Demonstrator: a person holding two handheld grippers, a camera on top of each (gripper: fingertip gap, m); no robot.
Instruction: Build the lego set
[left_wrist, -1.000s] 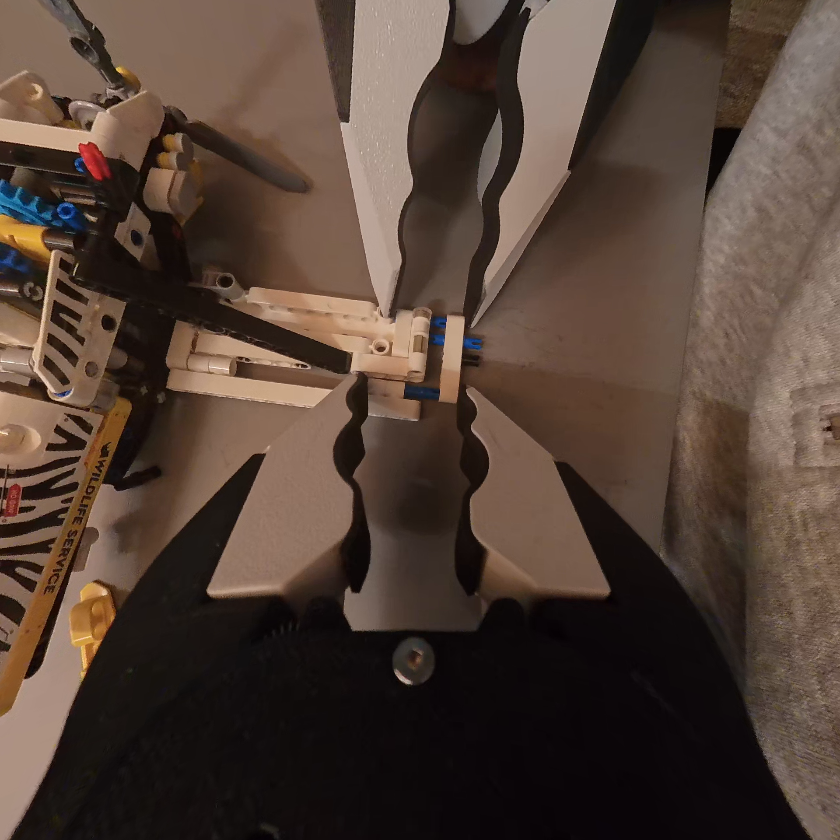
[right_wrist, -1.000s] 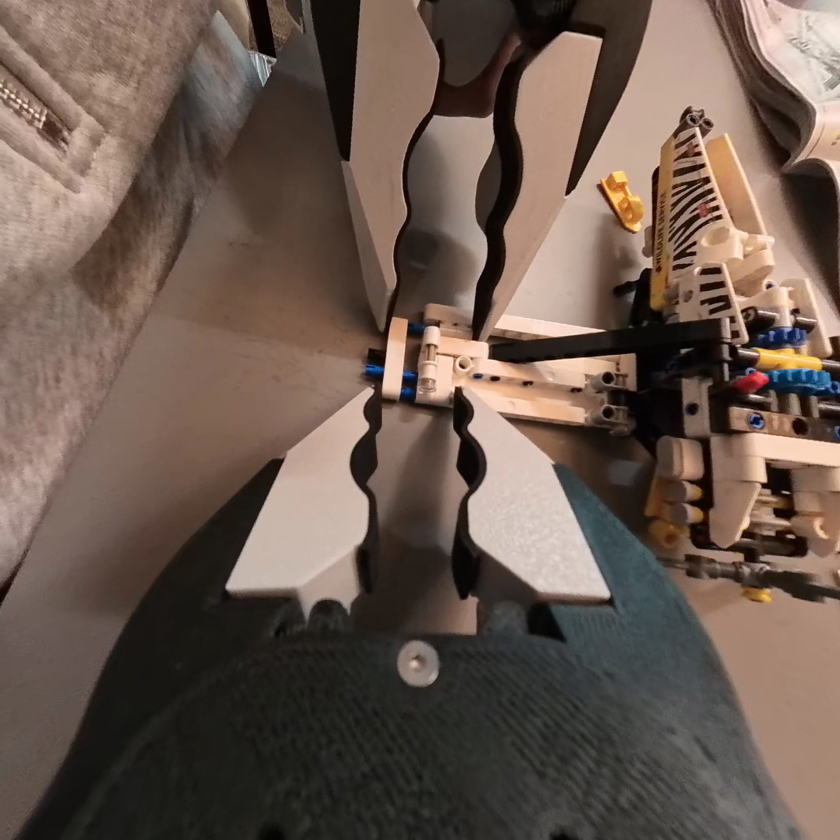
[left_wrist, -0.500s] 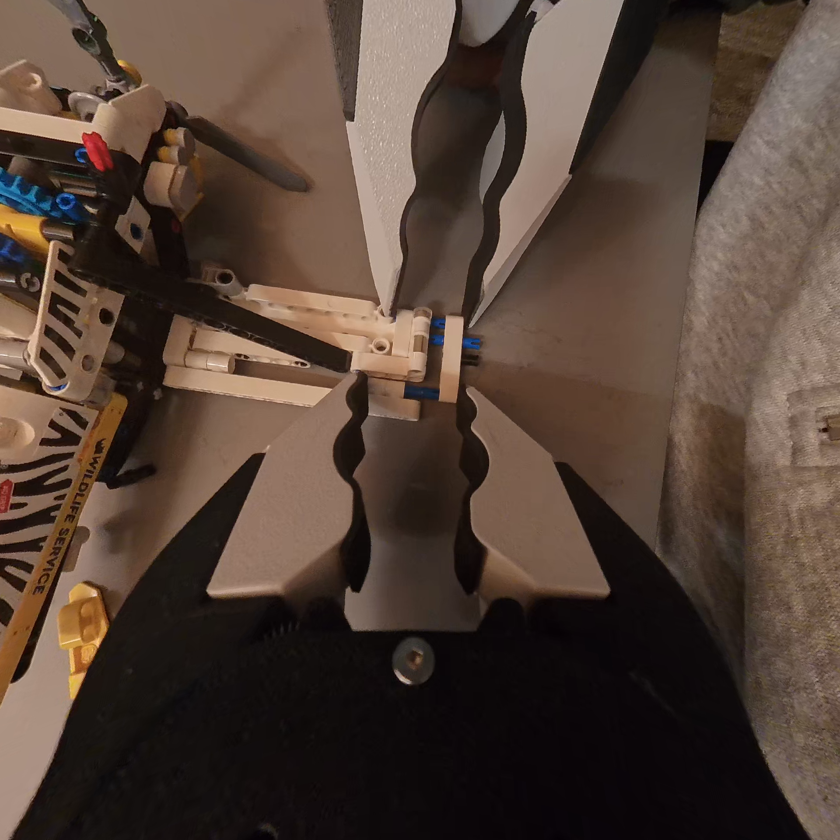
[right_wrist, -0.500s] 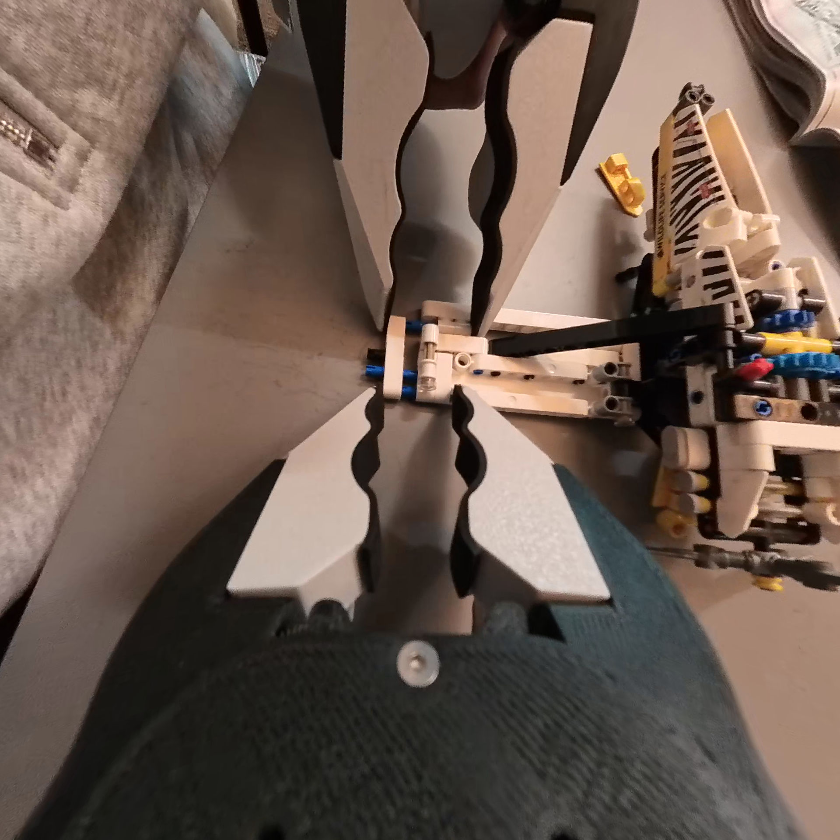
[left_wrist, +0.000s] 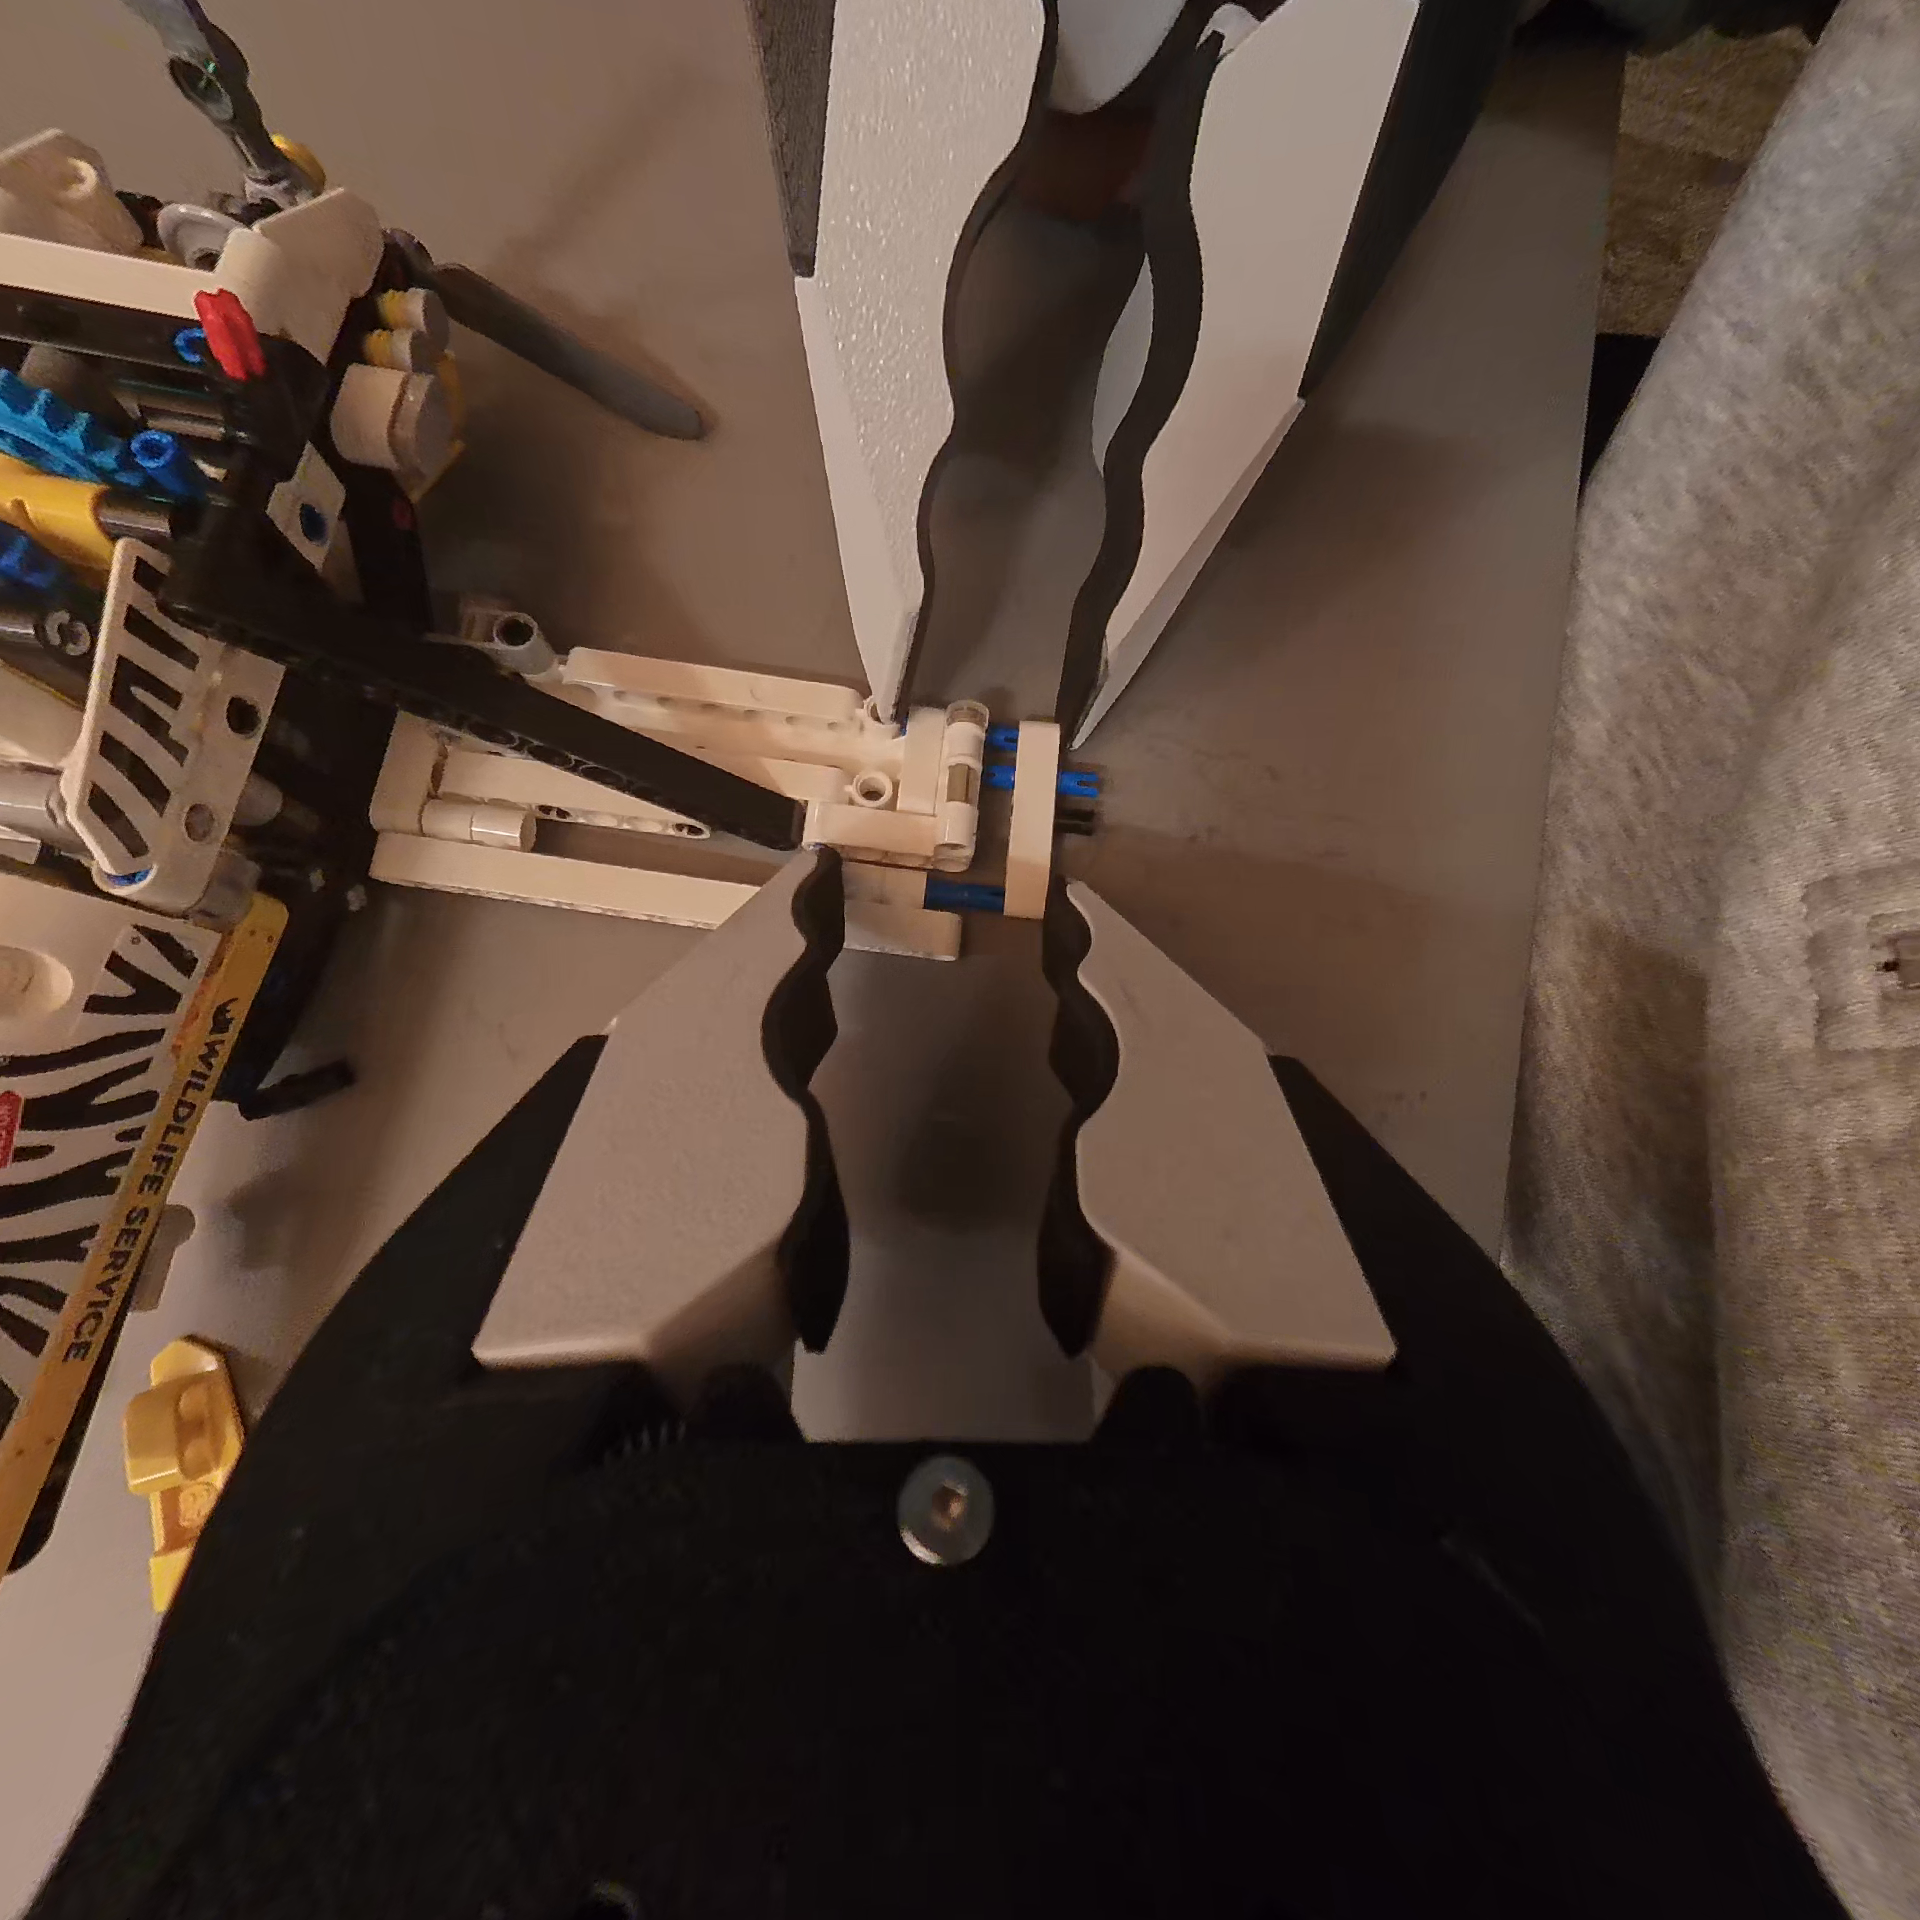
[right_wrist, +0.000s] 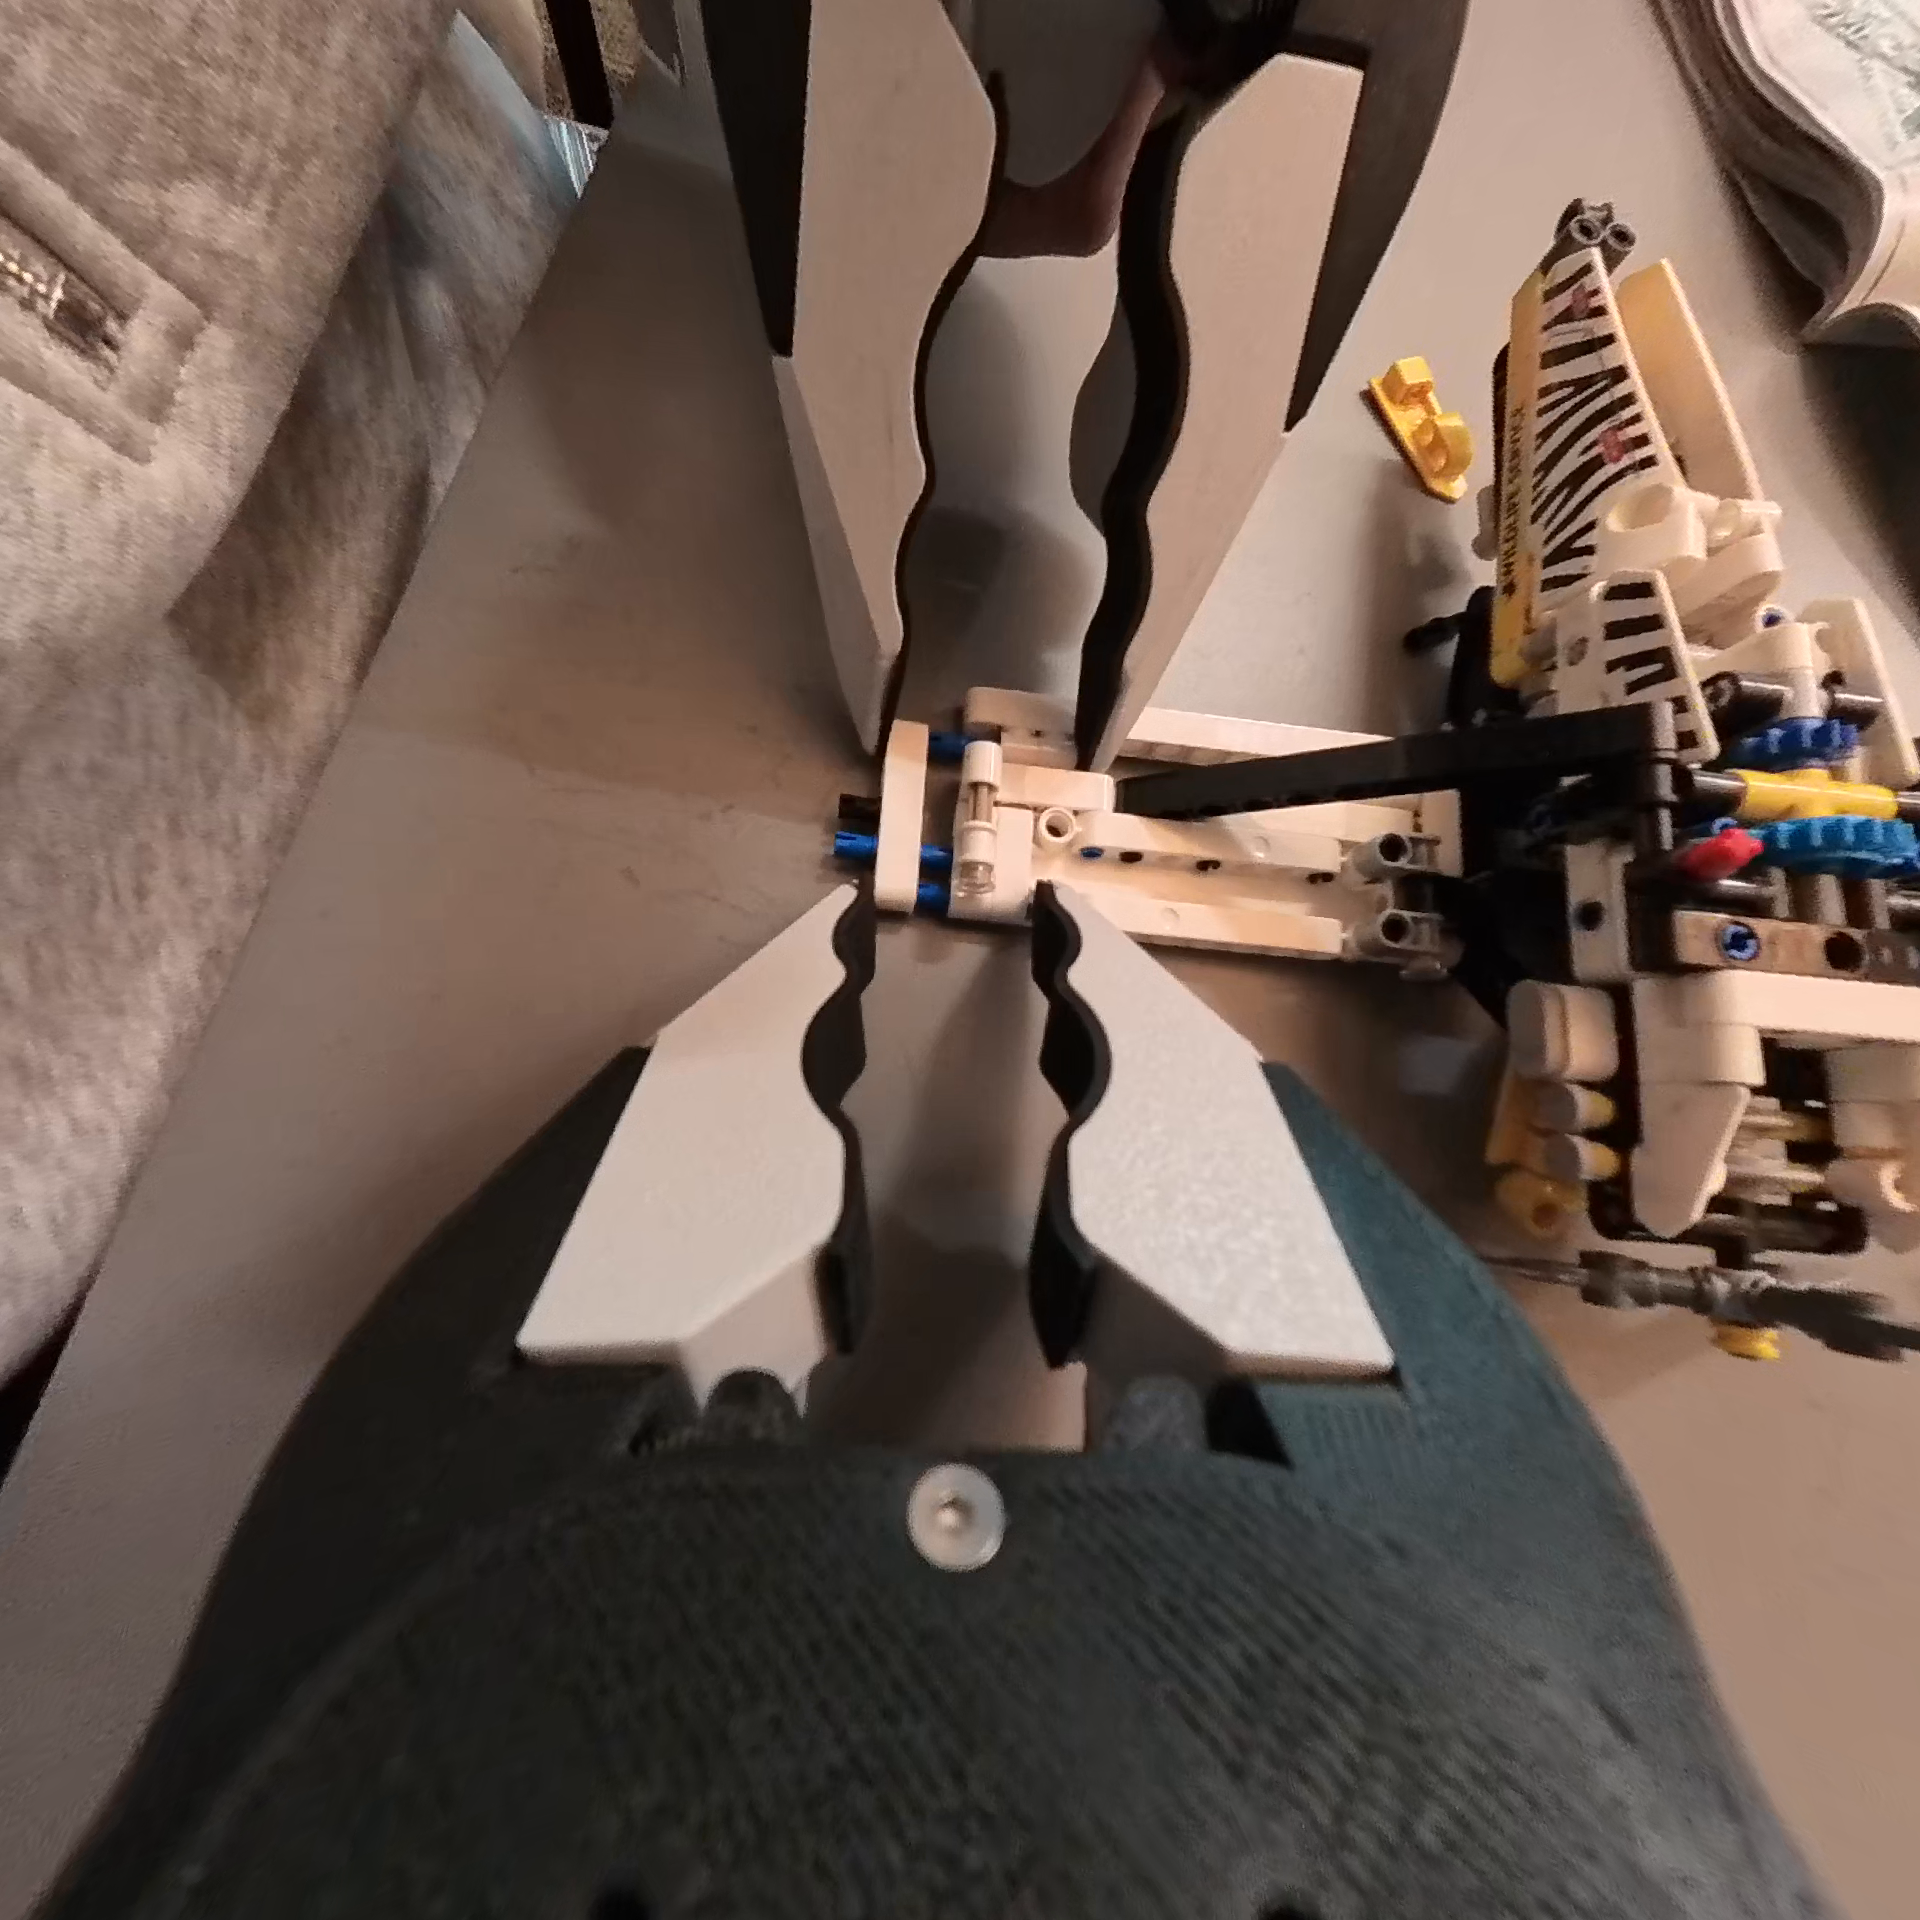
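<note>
Grey table (left_wrist: 1351, 582) is carrying the half-built lego helicopter model (right_wrist: 1621, 821), its white tail boom (left_wrist: 665, 748) lying flat and pointing toward the table edge by a grey fabric cushion (left_wrist: 1766, 935). Model body is swinging slightly versus a second ago; the boom tip is barely shifting, so the press-on step is probably still in progress. Left gripper (left_wrist: 940, 883) and right gripper (right_wrist: 940, 894) are facing each other across the boom tip, both narrowly parted, each bracketing the small white end beam (left_wrist: 1034, 821) on blue pins (left_wrist: 961, 896); actual squeeze contact is hard to make out. Pins are showing, so the beam is likely not fully seated. Model body is getting cropped at both frame edges.
</note>
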